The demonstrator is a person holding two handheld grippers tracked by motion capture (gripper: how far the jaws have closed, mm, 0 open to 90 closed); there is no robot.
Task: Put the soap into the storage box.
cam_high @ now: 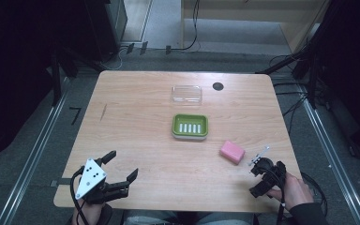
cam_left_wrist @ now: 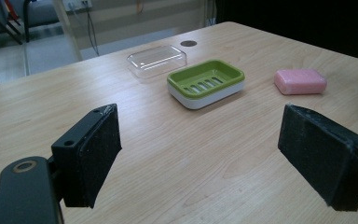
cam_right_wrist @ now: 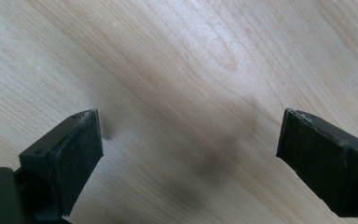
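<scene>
Pale wood grain covers the table (cam_high: 136, 117), which stands in a dim room with dark floor on all sides. Most of the tabletop is bare, with wide free stretches to the left and along the near edge. At the middle sits a green soap dish (cam_high: 190, 126), its long side running left to right, slots in a row along it. Beyond it, toward the far edge, lies a clear plastic lid (cam_high: 186, 93), also lengthwise across the table, with a small dark round spot (cam_high: 218, 86) just to its right. The pink soap bar (cam_high: 232, 152) lies flat to the right of the dish and nearer the person, apart from it, its long axis slanting from upper left to lower right. The right gripper (cam_high: 258, 176) hovers near the soap by the right near corner, jaws spread apart over bare wood. The left gripper (cam_high: 122, 165) sits at the near left corner, jaws wide apart and holding nothing, facing toward the dish.
</scene>
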